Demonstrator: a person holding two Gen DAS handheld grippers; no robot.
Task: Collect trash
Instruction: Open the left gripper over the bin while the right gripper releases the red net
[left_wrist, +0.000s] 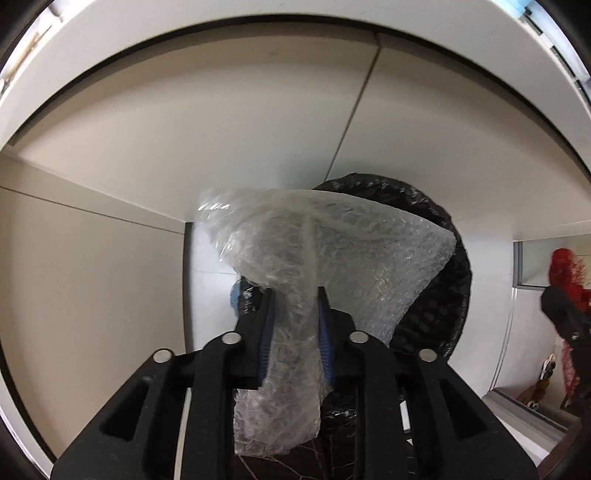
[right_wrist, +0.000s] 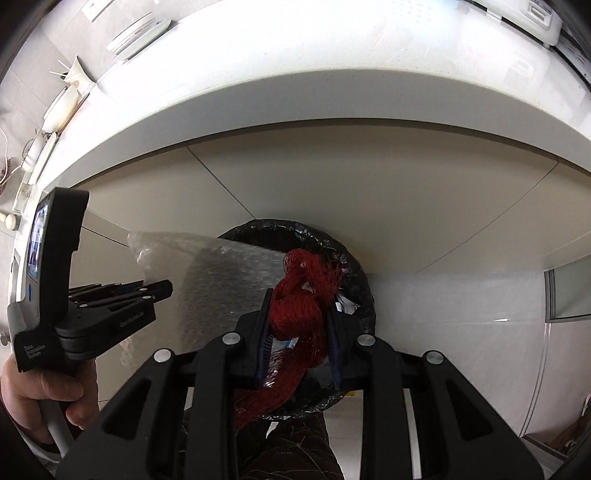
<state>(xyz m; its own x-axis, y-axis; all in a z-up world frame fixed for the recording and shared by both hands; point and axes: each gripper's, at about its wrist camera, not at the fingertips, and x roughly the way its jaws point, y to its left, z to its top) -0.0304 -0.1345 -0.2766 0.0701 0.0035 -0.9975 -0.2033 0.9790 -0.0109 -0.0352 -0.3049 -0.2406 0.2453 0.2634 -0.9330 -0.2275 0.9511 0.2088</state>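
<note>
Nearest in the left wrist view, the left gripper (left_wrist: 295, 291), pinching a crumpled sheet of clear bubble wrap (left_wrist: 332, 254) between its blue-lined fingers (left_wrist: 266, 325), a short tail of the sheet hanging below the clamp and the wider part fanning up and to the right above the fingertips. Directly behind that sheet, the bin (left_wrist: 454, 280), round and lined with a black trash bag, its rim showing above and to the right of the wrap, much of its mouth hidden by it. To the left of the bin, low down, something blue and partly hidden, not identifiable. Far to the right of the bin, at the frame edge, a bunch of red mesh netting (left_wrist: 565, 273) held in the other tool. Nearest in the right wrist view, the right gripper (right_wrist: 300, 295), pressed onto that red mesh netting (right_wrist: 295, 314), bunched thick between the fingers with loose strands trailing below and a frayed tuft spreading above the tips, right over the bin (right_wrist: 354, 273) opening. Left of the bin, the left gripper (right_wrist: 162, 288) seen side-on, gripped by a bare hand (right_wrist: 48, 395), bubble wrap (right_wrist: 221, 273) stretching from its tip across to the bin's rim. Behind the bin, pale cabinet fronts (right_wrist: 369, 206), and above them the white counter edge (right_wrist: 295, 92).
</note>
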